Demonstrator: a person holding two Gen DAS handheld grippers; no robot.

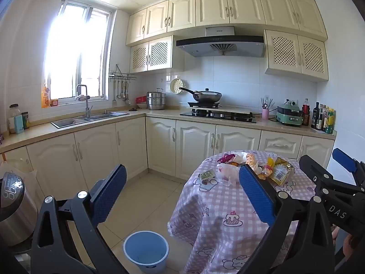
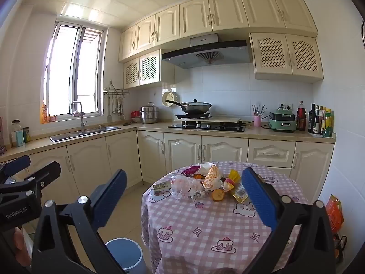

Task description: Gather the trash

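Note:
A pile of trash (image 2: 209, 182) lies on the far half of a round table with a pink checked cloth (image 2: 205, 228): a clear plastic bag (image 2: 182, 186), yellow wrappers (image 2: 238, 188), a purple wrapper (image 2: 190, 170) and a small green packet (image 2: 162, 186). The pile also shows in the left wrist view (image 1: 253, 166). A blue bin (image 1: 146, 251) stands on the floor left of the table; it also shows in the right wrist view (image 2: 126, 254). My left gripper (image 1: 182, 189) is open and empty, short of the table. My right gripper (image 2: 183, 194) is open and empty, above the table's near half.
Cream cabinets and a countertop run along the back and left, with a sink (image 1: 89, 117), a stove with a pan (image 1: 206, 97) and bottles (image 1: 324, 118). A steel cooker (image 1: 13, 207) stands at the left. An orange bag (image 2: 334, 212) lies right of the table.

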